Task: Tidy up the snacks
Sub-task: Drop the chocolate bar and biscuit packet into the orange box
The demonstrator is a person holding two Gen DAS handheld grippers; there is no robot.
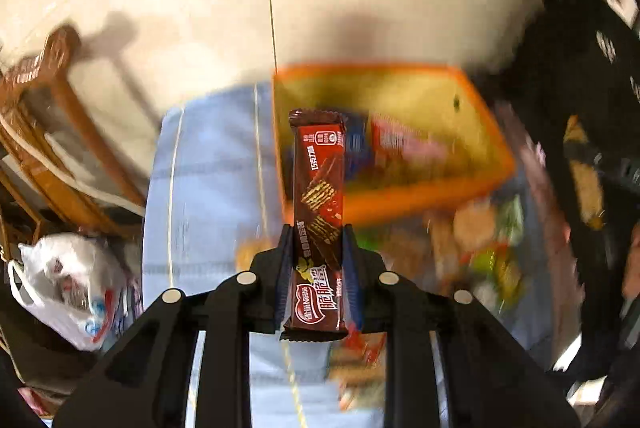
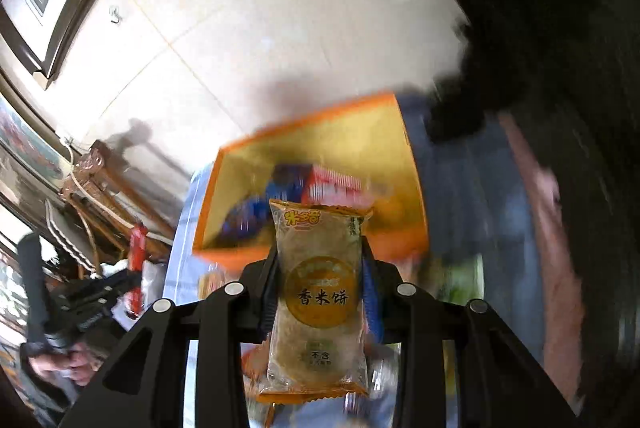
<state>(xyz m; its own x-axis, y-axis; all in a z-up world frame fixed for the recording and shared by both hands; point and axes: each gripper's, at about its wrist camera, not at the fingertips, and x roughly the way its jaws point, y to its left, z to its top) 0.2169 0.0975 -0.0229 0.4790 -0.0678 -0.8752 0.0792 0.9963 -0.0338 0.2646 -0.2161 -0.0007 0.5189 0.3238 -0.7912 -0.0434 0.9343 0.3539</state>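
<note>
Left claw (image 1: 315, 240) clamped narrow on a chocolate wafer bar (image 1: 318, 188), brown-red wrapper, gripped at its lower half, top end sticking up and forward past the fingers. Bar is off the table (image 1: 208, 168), blue cloth with thin stripes, and sits in front of the near left corner of the orange bin (image 1: 440, 194). Bin already has a blue packet (image 1: 358, 144) and a red-pink packet (image 1: 394, 140) inside. Loose snack pile (image 1: 484, 248) lies on the cloth near the bin's front wall, too blurred to name.

Right claw (image 2: 320, 260) closed partway on a rice cracker pack (image 2: 320, 292), clear wrapper with yellow ends and round yellow label, pinched on its two long sides. Pack is airborne too, lined up with the front wall of the orange bin (image 2: 418, 188), just short of it. Blue and red packets show in the bin here as well.

Step, as I read it: transport, both snacks picked and heading to the bin, neither over the opening yet. Next move calls for carrying each forward past the front rim, tipping down over free floor space, then spreading the fingers. Two claws near one bin, so stagger the drops to avoid a bump.
</note>
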